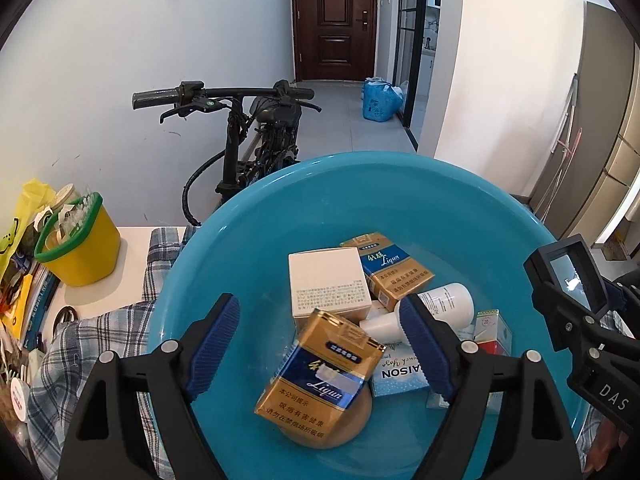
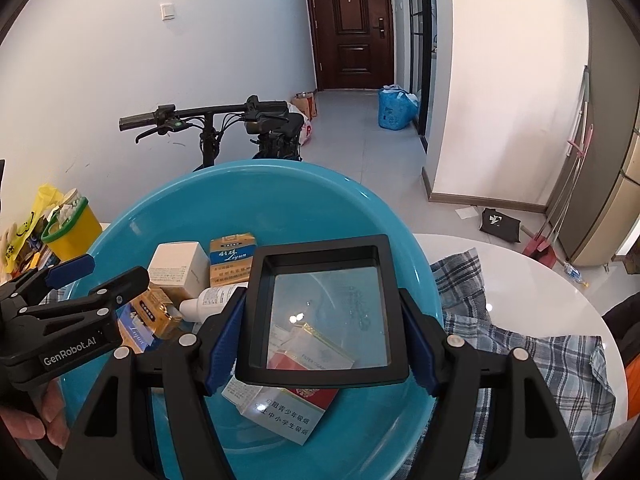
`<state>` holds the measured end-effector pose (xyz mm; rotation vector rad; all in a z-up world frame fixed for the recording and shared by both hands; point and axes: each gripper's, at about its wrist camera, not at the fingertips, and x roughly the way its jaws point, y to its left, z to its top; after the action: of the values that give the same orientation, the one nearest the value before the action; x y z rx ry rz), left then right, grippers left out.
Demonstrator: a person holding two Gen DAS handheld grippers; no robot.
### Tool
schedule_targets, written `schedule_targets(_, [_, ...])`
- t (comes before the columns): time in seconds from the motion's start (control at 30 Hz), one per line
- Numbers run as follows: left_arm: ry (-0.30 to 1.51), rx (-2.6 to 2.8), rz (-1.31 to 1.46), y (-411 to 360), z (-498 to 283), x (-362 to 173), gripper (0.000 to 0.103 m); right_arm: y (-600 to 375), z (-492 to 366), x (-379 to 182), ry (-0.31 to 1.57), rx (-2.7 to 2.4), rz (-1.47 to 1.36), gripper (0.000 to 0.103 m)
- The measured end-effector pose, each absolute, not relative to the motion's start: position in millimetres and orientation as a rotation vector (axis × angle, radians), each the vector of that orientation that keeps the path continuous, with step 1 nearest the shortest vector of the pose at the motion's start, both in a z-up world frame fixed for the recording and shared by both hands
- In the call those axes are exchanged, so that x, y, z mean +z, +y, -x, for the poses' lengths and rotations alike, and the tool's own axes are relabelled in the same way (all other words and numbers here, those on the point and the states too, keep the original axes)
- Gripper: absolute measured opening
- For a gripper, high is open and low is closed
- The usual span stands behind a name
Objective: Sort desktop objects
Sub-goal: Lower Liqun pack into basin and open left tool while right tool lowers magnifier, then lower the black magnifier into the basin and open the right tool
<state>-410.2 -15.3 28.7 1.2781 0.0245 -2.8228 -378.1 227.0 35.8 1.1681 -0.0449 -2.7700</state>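
A blue plastic basin [image 1: 400, 184] sits on the table and holds several items: a white box [image 1: 328, 280], two gold cigarette packs [image 1: 320, 372], a white bottle [image 1: 448, 300] and a red pack [image 2: 304, 396]. My left gripper [image 1: 320, 344] hangs open over the basin, with the nearer gold pack lying loose between its fingers. My right gripper [image 2: 320, 340] is shut on a black square-framed magnifier [image 2: 324, 312] and holds it above the basin [image 2: 200, 200]. The magnifier also shows at the right of the left wrist view [image 1: 572, 276].
A checked cloth [image 2: 520, 348] lies under the basin on the white round table [image 2: 540, 264]. A yellow bucket [image 1: 76, 244] with a green rim stands at the left among clutter. A bicycle [image 1: 240, 136] leans behind the table. A hallway with a brown door lies beyond.
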Motion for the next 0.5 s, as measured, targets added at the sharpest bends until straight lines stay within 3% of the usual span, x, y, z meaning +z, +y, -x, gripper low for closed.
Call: schedule_targets(0.5, [0.096, -2.801, -1.32, -24, 414, 24, 0.084, 215, 382, 22, -0.005, -2.715, -1.227, 0.069])
